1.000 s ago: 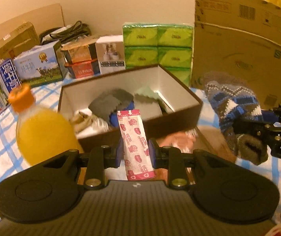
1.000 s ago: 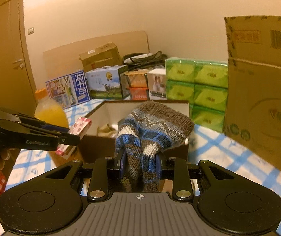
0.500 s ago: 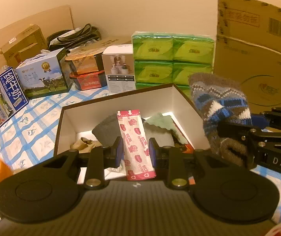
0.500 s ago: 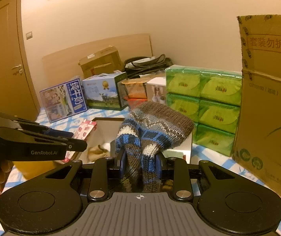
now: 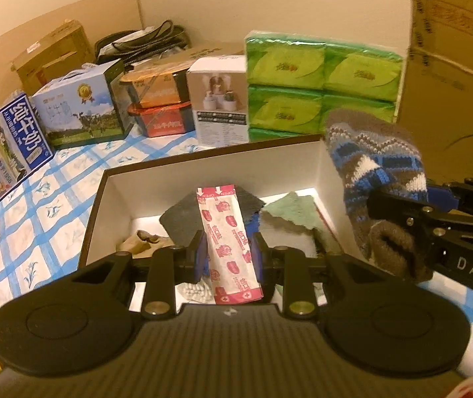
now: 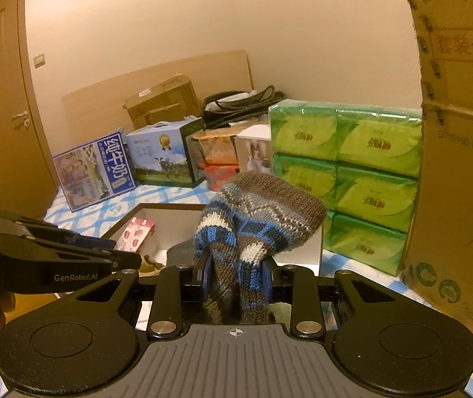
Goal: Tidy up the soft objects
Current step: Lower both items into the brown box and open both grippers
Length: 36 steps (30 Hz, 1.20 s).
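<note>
The left gripper (image 5: 229,258) is clamped on a light, flimsy plaster strip (image 5: 228,242) over the box (image 5: 100,199), while a soft, limp sock (image 6: 253,225), best pinched mid-fold, is gripped by the right gripper (image 6: 236,278) beside it.

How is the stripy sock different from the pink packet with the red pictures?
The sock is thick, woolly, blue and brown; the packet is thin, flat, pink paper. The sock droops over the right gripper; the packet stands straight in the left gripper. Both are pinched above the open box.
</note>
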Each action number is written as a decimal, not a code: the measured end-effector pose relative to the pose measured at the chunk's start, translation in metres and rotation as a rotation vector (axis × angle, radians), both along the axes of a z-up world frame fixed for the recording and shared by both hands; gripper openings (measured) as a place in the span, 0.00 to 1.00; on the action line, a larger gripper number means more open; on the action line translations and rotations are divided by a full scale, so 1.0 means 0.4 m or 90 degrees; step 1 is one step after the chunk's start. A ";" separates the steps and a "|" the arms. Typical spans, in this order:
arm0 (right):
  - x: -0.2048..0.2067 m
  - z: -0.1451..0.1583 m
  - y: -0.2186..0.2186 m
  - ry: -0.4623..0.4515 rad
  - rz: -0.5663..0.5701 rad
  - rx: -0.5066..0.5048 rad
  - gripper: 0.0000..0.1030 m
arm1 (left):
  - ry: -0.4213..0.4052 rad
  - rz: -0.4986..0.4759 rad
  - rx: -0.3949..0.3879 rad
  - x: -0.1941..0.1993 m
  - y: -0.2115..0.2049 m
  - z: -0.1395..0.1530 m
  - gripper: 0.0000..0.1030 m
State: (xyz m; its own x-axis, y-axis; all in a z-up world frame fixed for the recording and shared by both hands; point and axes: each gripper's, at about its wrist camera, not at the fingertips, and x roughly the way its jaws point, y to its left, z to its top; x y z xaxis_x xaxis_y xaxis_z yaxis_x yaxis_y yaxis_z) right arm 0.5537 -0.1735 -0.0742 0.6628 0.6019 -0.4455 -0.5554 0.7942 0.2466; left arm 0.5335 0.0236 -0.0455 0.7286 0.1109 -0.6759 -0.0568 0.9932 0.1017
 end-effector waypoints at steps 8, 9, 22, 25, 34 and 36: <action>0.052 -0.039 0.038 0.012 0.014 0.002 0.29 | 0.014 0.026 0.007 0.040 0.026 -0.037 0.25; 0.058 -0.044 0.041 0.013 0.016 0.001 0.29 | 0.015 0.028 0.005 0.044 0.029 -0.041 0.25; 0.093 -0.082 0.038 0.031 0.009 0.027 0.62 | 0.027 0.062 0.039 0.076 0.023 -0.068 0.27; 0.095 -0.086 0.031 0.036 0.006 0.024 0.62 | 0.028 0.072 0.040 0.082 0.025 -0.072 0.28; 0.082 -0.107 0.020 0.052 0.013 0.024 0.62 | 0.032 0.107 0.014 0.088 0.044 -0.076 0.56; 0.078 -0.108 0.020 0.054 0.015 0.021 0.62 | 0.033 0.106 0.016 0.087 0.043 -0.078 0.56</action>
